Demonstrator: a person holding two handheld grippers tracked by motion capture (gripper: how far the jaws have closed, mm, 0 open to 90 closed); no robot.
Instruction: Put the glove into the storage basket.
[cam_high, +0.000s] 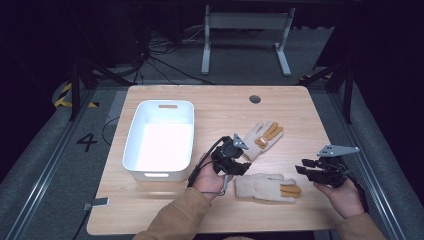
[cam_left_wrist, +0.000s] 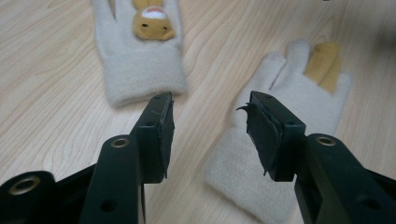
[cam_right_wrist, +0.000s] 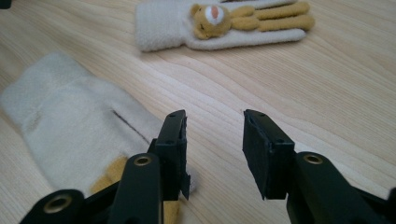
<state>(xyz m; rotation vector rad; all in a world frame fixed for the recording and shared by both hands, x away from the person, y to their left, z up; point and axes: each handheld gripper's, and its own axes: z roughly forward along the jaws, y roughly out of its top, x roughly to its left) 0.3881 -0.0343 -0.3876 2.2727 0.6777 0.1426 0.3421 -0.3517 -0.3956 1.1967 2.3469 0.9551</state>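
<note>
From above, two gloves lie on the counter (cam_high: 300, 107) right of the white bin (cam_high: 160, 137); your left gripper (cam_left_wrist: 210, 126) hangs fingers apart above the plain glove (cam_left_wrist: 289, 154), your right gripper (cam_right_wrist: 212, 144) likewise empty, so close low on its cuff

text: we read one mark, the numeral "4" (cam_high: 87, 142) | on: the grey floor (cam_high: 60, 150) beside the table (cam_high: 215, 100), well apart from both sets of jaws, far to the left gripper's outer side | rest: we make out no other lettering, perhaps for want of sharpness
</note>
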